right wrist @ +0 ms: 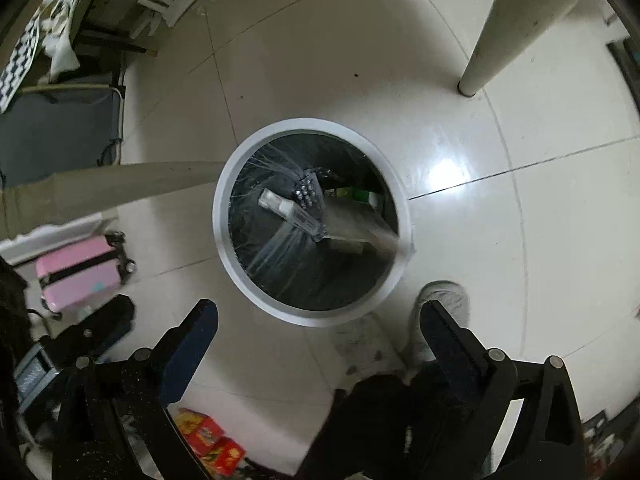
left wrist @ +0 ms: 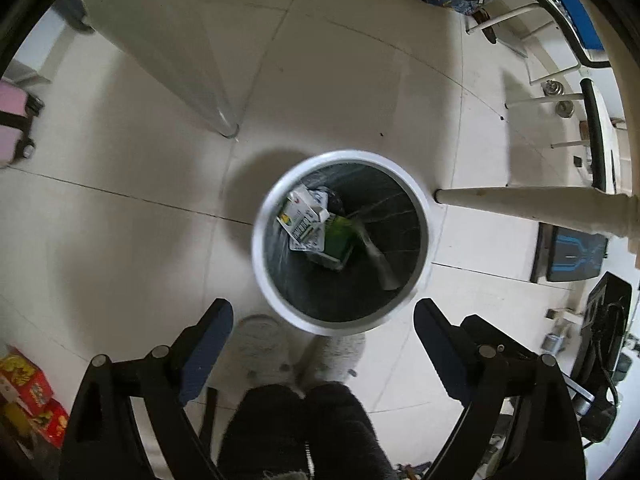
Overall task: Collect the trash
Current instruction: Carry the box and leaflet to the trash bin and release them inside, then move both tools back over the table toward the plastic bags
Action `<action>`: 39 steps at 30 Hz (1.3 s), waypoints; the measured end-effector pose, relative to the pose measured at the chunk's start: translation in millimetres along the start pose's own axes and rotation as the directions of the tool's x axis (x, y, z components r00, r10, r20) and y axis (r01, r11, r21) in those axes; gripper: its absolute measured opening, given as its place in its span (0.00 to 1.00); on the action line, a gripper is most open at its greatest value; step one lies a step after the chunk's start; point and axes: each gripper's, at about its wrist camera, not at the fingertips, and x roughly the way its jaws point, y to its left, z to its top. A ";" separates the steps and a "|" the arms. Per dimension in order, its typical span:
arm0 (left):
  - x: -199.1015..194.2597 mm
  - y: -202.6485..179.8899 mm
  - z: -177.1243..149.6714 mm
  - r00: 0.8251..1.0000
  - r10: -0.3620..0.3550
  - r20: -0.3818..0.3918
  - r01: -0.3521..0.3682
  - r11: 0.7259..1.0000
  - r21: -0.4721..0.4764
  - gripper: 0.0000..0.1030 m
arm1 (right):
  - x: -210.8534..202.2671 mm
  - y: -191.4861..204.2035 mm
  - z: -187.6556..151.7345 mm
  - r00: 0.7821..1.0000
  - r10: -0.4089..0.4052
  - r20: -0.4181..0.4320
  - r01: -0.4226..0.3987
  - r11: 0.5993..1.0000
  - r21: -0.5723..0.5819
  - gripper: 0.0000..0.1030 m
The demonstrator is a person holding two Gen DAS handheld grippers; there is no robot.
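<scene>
A round white trash bin with a dark liner stands on the tiled floor, seen from above. Inside lie a white carton and a green carton. In the right wrist view the bin holds a clear plastic bottle, caught blurred in the air or just landing, a blister pack and a green carton. My left gripper is open and empty above the bin's near rim. My right gripper is open and empty above the bin's near rim.
Table legs stand beside the bin. The person's slippered feet are at the bin's near side. A pink suitcase, red boxes, a chair and dark equipment ring the floor.
</scene>
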 end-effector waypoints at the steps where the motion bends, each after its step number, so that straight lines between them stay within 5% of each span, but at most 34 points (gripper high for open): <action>1: -4.6 -0.1 -1.6 1.000 0.014 0.006 -0.014 1.000 0.010 0.90 | -3.1 1.6 -2.5 1.000 -0.018 0.000 0.018 1.000 -0.011 0.99; 13: -88.9 -20.0 -42.0 0.989 0.139 0.056 -0.145 0.982 0.119 0.90 | -113.3 41.2 -57.0 0.988 -0.142 0.066 0.149 0.982 -0.114 0.99; 25: -229.9 -49.8 -93.5 0.983 0.108 0.149 -0.134 0.975 0.175 0.90 | -277.5 94.3 -128.7 0.976 -0.166 0.144 0.192 0.962 -0.195 0.99; 32: -304.9 -63.9 -87.7 0.953 0.105 0.285 -0.163 0.969 0.186 0.90 | -363.3 117.8 -147.4 0.971 -0.100 0.218 0.146 0.967 -0.207 0.99; 39: -362.9 -83.9 -42.1 0.912 0.123 0.391 -0.193 0.970 0.146 0.90 | -446.8 137.9 -104.9 0.954 0.002 0.300 0.064 0.976 -0.209 0.99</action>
